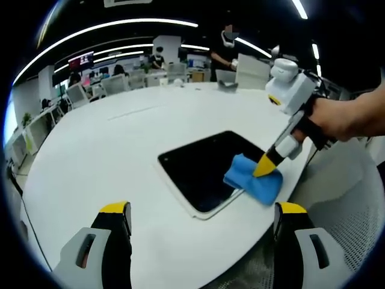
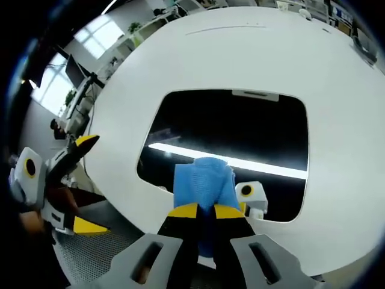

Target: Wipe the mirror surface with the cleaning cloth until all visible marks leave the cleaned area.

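A dark rectangular mirror (image 1: 207,168) with a white frame lies flat on the white round table (image 1: 120,138). The blue cleaning cloth (image 1: 255,179) rests on the mirror's near right corner, pinched by my right gripper (image 1: 264,168), which comes in from the right in a hand. In the right gripper view the mirror (image 2: 240,129) reflects a ceiling light strip, and my right gripper (image 2: 206,212) is shut on the blue cloth (image 2: 203,180) pressed to the glass. My left gripper (image 1: 201,211) hangs open over the table's near edge, apart from the mirror. It also appears at far left (image 2: 81,180).
Office desks, chairs and people (image 1: 157,57) stand beyond the table's far side. A grey object (image 1: 227,84) lies near the far edge of the table. A mesh chair back (image 1: 349,205) sits to the right, below the table's rim.
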The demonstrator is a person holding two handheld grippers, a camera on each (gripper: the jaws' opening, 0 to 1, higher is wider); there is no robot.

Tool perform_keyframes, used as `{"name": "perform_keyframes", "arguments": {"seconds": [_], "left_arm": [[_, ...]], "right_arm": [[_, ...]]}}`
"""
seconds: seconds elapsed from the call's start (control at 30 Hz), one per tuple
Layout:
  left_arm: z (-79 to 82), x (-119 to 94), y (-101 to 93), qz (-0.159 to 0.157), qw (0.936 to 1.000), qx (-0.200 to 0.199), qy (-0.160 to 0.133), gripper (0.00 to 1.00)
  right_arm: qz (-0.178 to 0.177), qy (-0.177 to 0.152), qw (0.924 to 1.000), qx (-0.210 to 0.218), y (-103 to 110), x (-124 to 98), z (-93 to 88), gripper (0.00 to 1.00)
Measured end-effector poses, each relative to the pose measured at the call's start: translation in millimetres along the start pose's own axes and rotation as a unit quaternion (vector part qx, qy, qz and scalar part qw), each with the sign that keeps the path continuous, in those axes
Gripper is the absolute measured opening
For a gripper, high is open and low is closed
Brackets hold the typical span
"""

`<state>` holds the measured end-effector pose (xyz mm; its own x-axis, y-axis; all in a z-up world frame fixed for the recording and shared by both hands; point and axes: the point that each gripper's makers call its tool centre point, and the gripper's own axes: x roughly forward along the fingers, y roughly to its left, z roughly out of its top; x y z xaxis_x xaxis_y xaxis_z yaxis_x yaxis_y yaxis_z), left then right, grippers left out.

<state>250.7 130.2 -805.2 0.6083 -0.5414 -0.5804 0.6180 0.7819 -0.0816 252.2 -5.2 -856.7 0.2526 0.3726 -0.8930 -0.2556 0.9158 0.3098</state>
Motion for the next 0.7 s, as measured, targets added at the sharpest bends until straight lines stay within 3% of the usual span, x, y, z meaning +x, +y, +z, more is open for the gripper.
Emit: {"name": "perform_keyframes", "arguments": {"seconds": [0.7], "left_arm": [[-1.1,1,-0.2,0.001,1.0000,-0.009,0.003,0.99]], "right_arm": [[-0.002,0.017,0.9998,-0.006,-10,5,22.4,0.02]]}}
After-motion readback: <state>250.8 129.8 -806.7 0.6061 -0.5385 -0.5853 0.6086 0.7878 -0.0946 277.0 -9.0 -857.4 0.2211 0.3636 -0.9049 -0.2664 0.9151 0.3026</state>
